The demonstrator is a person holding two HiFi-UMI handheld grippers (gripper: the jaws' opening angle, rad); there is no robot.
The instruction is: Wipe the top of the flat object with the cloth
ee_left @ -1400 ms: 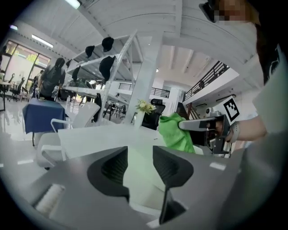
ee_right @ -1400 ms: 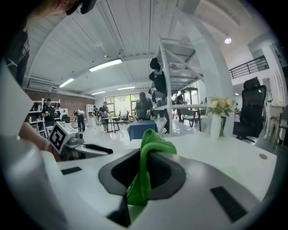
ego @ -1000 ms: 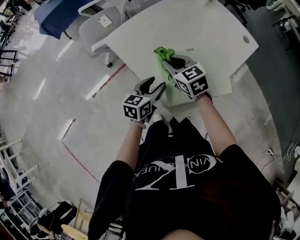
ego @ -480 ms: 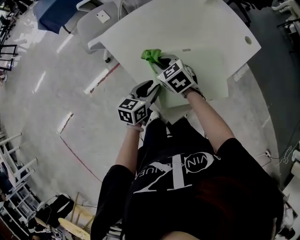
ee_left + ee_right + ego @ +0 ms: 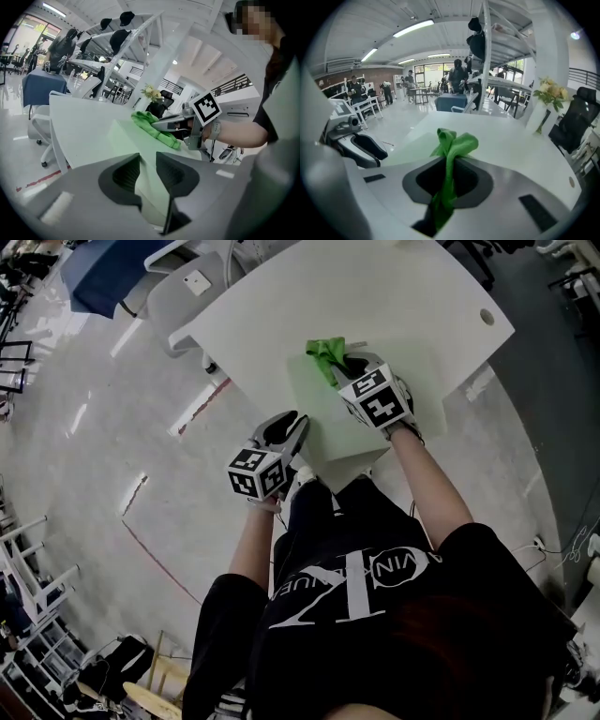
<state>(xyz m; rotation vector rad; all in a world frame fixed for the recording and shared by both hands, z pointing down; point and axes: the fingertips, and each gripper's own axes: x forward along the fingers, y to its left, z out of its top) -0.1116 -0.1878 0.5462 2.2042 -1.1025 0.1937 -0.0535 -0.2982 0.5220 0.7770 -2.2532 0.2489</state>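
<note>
right tongs (image 5: 449,171): closed tight on a green cloth (image 5: 452,143). the fabric is pinched between the pads, with a bunched end standing out past the tips. judged purpose: that free bunch is the wiping face, so it is held forward and pointed down at the work.

task item: a pale green flat board (image 5: 319,418) lies on the white desk (image 5: 394,296), close to the desk's near corner. the cloth rests on the board's far left part, so the top is under wiping, with most of the surface nearer the person not yet shown covered.

left tongs (image 5: 147,161): about half open, the jaws having just been closing. the board's near corner stands between them, with the pads close on either side. whether they already press on it cannot be settled from the views. judged purpose: to pin the board so that it does not slide under the strokes.

risk noted: if the corner is not yet clamped, a firm stroke could shift the board on the smooth desk.
</note>
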